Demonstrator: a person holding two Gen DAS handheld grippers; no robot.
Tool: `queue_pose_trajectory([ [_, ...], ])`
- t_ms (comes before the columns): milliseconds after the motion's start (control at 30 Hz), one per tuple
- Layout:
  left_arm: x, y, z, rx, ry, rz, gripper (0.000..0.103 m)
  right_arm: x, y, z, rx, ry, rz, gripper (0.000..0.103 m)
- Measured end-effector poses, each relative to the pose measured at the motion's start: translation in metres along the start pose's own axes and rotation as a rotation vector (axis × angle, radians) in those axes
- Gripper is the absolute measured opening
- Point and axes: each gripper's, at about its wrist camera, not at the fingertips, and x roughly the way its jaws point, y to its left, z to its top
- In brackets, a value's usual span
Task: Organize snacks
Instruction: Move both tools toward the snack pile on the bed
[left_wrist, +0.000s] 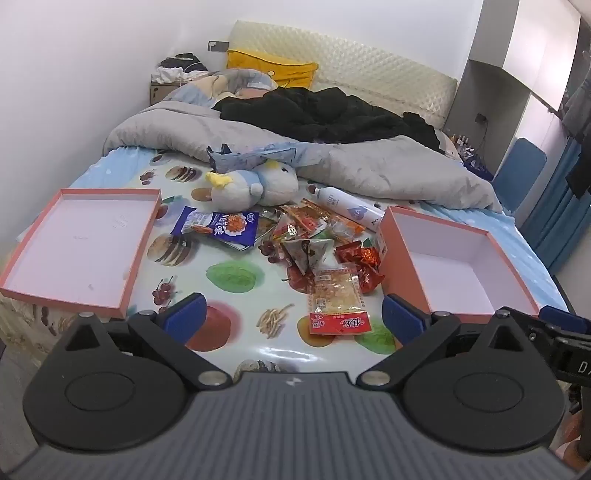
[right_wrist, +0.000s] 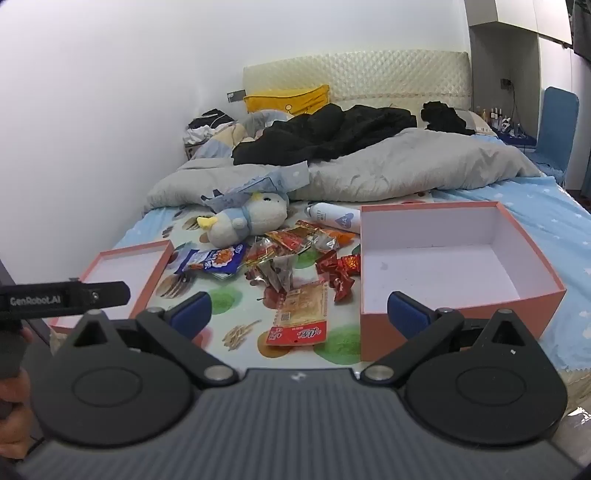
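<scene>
A pile of snack packets (left_wrist: 314, 236) (right_wrist: 291, 254) lies on a fruit-print mat on the bed. A flat packet with a red band (left_wrist: 338, 302) (right_wrist: 301, 314) lies nearest me, a blue packet (left_wrist: 219, 227) (right_wrist: 214, 260) at the left of the pile. An empty pink box (left_wrist: 458, 269) (right_wrist: 454, 266) stands to the right, its shallow lid (left_wrist: 79, 247) (right_wrist: 125, 273) to the left. My left gripper (left_wrist: 293, 317) is open and empty, just short of the flat packet. My right gripper (right_wrist: 299, 314) is open and empty, over that packet.
A plush penguin (left_wrist: 253, 182) (right_wrist: 247, 219) and a white bottle (left_wrist: 349, 206) (right_wrist: 334, 218) lie behind the snacks. A grey quilt (left_wrist: 369, 162) and black clothes (left_wrist: 325, 114) cover the far bed. A blue chair (left_wrist: 521, 170) stands at the right.
</scene>
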Motion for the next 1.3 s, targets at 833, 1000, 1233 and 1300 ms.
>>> queue_pose_trajectory([
  [833,0.015,0.005,-0.007,0.007,0.026,0.022,0.102,0.005,0.003,-0.008,-0.008,0.056,-0.022,0.103],
  [1000,0.011,0.000,-0.006,0.020,0.020,0.017,0.102,0.006,0.004,-0.009,-0.005,0.063,-0.021,0.103],
  [1233,0.012,0.002,-0.006,0.014,0.032,0.015,0.102,0.009,0.003,-0.012,-0.003,0.069,-0.037,0.103],
  [1300,0.014,0.003,-0.007,0.009,0.041,0.014,0.102,0.009,0.002,-0.013,0.002,0.072,-0.032,0.103],
])
